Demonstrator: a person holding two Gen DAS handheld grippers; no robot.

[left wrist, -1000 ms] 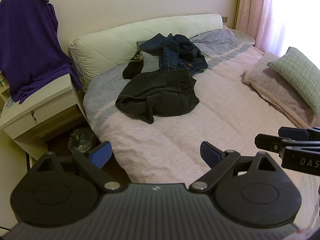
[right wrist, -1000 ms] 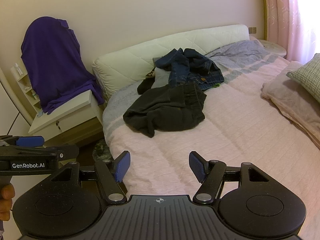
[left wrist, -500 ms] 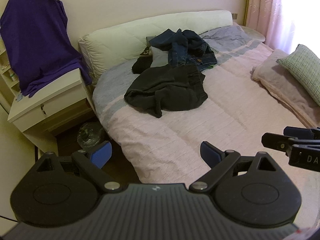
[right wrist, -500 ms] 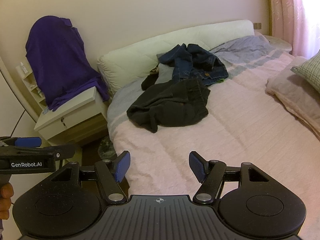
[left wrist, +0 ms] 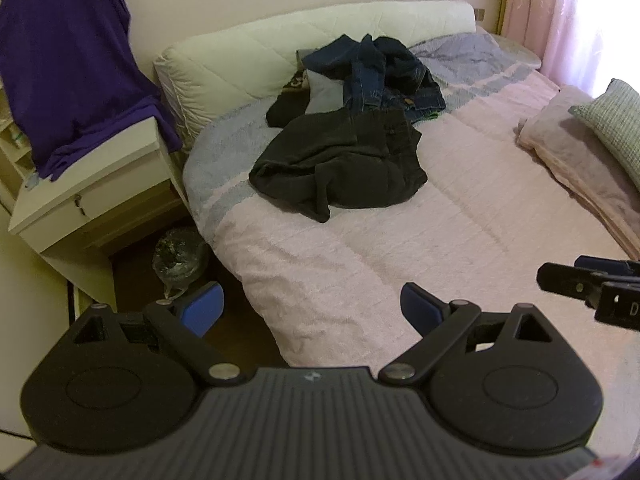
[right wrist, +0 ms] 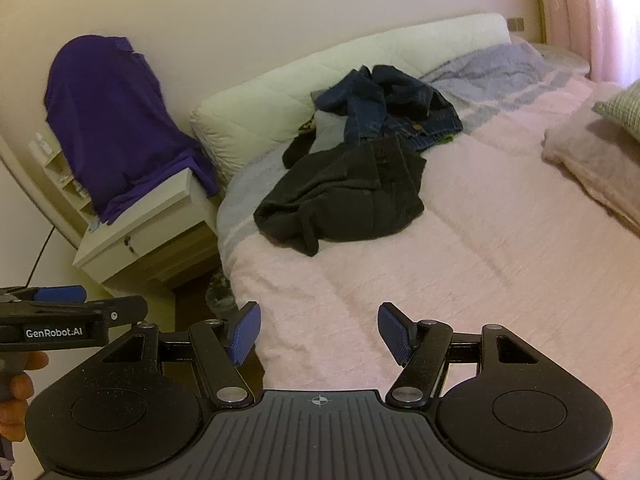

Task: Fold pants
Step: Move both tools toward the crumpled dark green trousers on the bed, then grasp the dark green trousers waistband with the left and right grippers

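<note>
The black pants (left wrist: 340, 166) lie crumpled in a loose heap on the pink bedspread (left wrist: 460, 248), one leg bunched toward the near edge and the waistband turned toward the headboard (left wrist: 312, 52); the cloth looks soft, matte and heavily creased. Seen from the left gripper (left wrist: 308, 308), whose blue pads stand wide apart with nothing between them, the heap sits at about twelve o'clock, well beyond the fingertips. From the right gripper (right wrist: 318, 332), also spread wide and empty, it lies at roughly twelve o'clock too, well apart. Going left to right: a purple shirt (left wrist: 68, 60) drapes over a white nightstand (left wrist: 92, 196), then the quilted cream headboard, then blue jeans (left wrist: 384, 72) bundled just behind the black pants and touching them, then a fuzzy folded blanket (left wrist: 580, 160) under a checked pillow (left wrist: 616, 124).
</note>
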